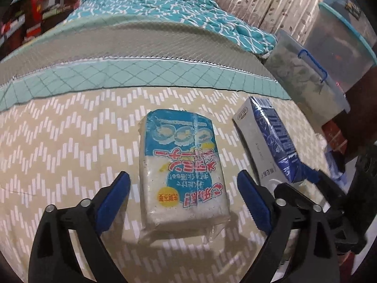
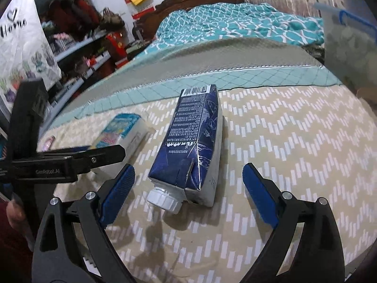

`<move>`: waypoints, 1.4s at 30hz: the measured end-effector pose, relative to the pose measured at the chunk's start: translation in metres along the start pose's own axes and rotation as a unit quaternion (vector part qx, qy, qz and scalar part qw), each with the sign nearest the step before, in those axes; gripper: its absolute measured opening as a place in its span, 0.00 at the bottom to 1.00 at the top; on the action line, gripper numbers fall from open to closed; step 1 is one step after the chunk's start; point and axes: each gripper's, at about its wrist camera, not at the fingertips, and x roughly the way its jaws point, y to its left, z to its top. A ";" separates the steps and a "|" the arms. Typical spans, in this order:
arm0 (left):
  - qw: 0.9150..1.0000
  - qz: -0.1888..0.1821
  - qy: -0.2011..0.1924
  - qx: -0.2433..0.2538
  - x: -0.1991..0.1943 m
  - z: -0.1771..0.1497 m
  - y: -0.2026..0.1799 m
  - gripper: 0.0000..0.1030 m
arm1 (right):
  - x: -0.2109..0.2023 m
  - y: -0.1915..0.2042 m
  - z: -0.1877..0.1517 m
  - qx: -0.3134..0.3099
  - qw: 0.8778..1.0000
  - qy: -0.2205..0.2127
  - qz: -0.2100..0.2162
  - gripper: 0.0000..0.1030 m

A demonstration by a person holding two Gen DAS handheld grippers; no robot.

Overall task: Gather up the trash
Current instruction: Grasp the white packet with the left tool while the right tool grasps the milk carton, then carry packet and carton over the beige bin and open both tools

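Note:
A white plastic packet point(image 1: 181, 146) with blue and red print lies flat on the beige zigzag mat point(image 1: 59, 141). My left gripper point(image 1: 183, 176) is open around the packet's near half, and its blue pads point(image 1: 113, 202) stand clear of both sides. To the packet's right lies a dark blue carton point(image 2: 195, 136) on its side, its white screw cap point(image 2: 162, 198) pointing toward me. My right gripper point(image 2: 189, 168) is open, with the carton's cap end between the jaws and untouched. The same carton point(image 1: 271, 141) shows at the right of the left wrist view, and the packet point(image 2: 124, 129) at the left of the right wrist view.
A mattress point(image 1: 141, 75) with a teal quilted edge borders the mat's far side, with a teal blanket point(image 2: 235, 23) on top. Clear storage boxes point(image 1: 306, 77) stand at the right. Cluttered shelves point(image 2: 82, 47) and a white bag point(image 2: 21, 42) are at the left. A small pink wrapper point(image 2: 48, 141) lies at the mat's left edge.

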 end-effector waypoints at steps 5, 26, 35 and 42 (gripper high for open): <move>0.999 -0.021 0.006 0.026 0.004 0.004 -0.010 0.55 | 0.008 -0.002 0.001 -0.001 1.000 0.022 0.013 0.56; 0.955 -0.201 0.065 0.207 0.121 0.095 -0.312 0.56 | -0.127 -0.249 -0.013 0.264 0.941 -0.159 -0.141 0.55; 0.959 -0.166 0.106 0.204 0.211 0.127 -0.405 0.73 | -0.128 -0.346 0.002 0.315 0.914 -0.141 -0.213 0.75; 0.959 -0.195 0.076 0.191 0.167 0.122 -0.355 0.75 | -0.146 -0.305 -0.034 0.328 0.908 -0.184 -0.186 0.75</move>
